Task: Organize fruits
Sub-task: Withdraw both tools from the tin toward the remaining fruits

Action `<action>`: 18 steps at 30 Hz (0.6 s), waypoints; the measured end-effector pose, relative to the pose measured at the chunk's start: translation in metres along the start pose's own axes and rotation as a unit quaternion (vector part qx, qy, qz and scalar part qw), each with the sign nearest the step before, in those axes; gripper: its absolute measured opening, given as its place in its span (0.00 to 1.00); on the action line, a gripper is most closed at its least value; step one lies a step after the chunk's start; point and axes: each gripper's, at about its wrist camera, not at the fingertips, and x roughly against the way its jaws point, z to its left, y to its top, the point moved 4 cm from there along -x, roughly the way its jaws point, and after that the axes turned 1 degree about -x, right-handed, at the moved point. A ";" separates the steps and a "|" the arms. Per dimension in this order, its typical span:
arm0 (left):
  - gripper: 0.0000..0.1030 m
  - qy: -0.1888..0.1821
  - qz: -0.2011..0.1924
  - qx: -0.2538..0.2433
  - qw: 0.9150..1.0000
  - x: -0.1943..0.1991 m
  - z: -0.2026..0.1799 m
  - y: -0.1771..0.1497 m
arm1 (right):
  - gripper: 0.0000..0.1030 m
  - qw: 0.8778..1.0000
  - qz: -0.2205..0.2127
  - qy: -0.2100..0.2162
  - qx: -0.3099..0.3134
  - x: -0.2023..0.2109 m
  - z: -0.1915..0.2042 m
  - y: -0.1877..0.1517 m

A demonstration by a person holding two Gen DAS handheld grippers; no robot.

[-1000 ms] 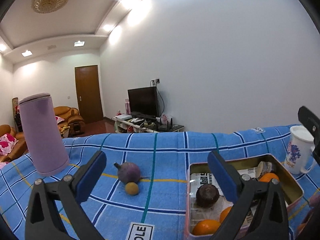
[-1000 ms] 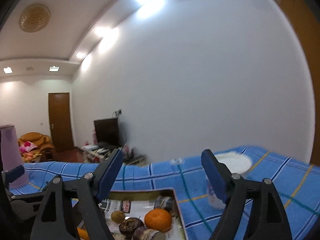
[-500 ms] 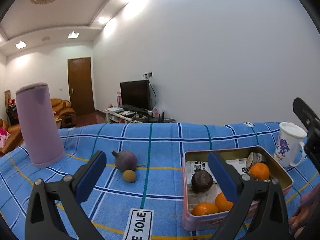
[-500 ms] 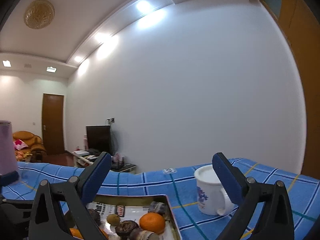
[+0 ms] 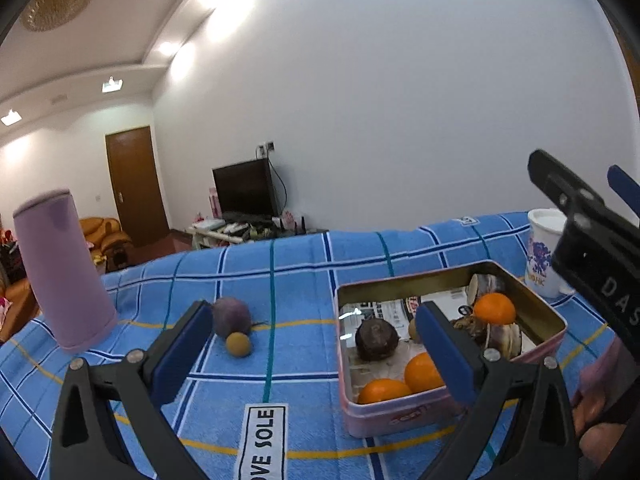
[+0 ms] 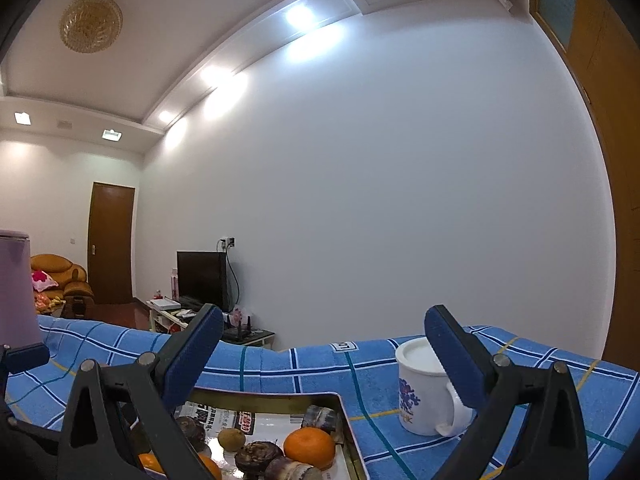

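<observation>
A pink metal tin (image 5: 400,414) on the blue checked cloth holds oranges (image 5: 494,308), a dark round fruit (image 5: 376,338) and other pieces; it also shows in the right wrist view (image 6: 354,440). A purple round fruit (image 5: 231,314) and a small yellow-brown fruit (image 5: 238,344) lie loose on the cloth left of the tin. My left gripper (image 5: 312,350) is open and empty, above the cloth in front of them. My right gripper (image 6: 320,352) is open and empty over the tin's near side; it also shows in the left wrist view (image 5: 580,216).
A tall lilac tumbler (image 5: 60,272) stands at the left. A white mug with blue print (image 6: 424,392) stands right of the tin. The cloth (image 5: 280,264) ends at a far edge, with a living room beyond.
Both grippers have tilted and shifted; the tin and loose fruits now sit larger and lower in the left view. The right gripper opened wider between the earliest frame and now.
</observation>
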 end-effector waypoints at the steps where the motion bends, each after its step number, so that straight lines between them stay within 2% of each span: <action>1: 1.00 0.000 0.002 0.003 1.000 -0.001 0.001 0.000 | 0.99 1.000 0.000 0.000 -0.003 0.000 -0.001 0.000; 4: 0.99 -0.007 0.005 0.038 0.999 -0.004 0.013 0.000 | 0.99 1.000 0.001 -0.004 -0.017 0.000 -0.007 0.000; 7: 1.00 0.011 -0.017 0.063 0.998 0.000 0.028 0.008 | 0.99 0.999 0.004 -0.006 -0.035 0.000 -0.015 0.000; 9: 1.00 0.019 -0.029 0.057 0.998 0.002 0.034 0.017 | 0.99 0.999 0.013 0.002 -0.043 -0.001 -0.016 0.000; 13: 1.00 0.004 -0.033 0.033 0.999 -0.002 0.048 0.026 | 0.99 0.999 0.024 0.019 -0.039 -0.001 -0.009 -0.001; 17: 1.00 0.013 -0.086 0.033 0.996 0.002 0.079 0.023 | 0.99 0.998 0.032 0.033 -0.038 0.000 0.000 -0.002; 18: 1.00 0.012 -0.088 0.030 0.996 0.001 0.083 0.021 | 0.99 0.998 0.035 0.037 -0.039 0.000 0.002 -0.003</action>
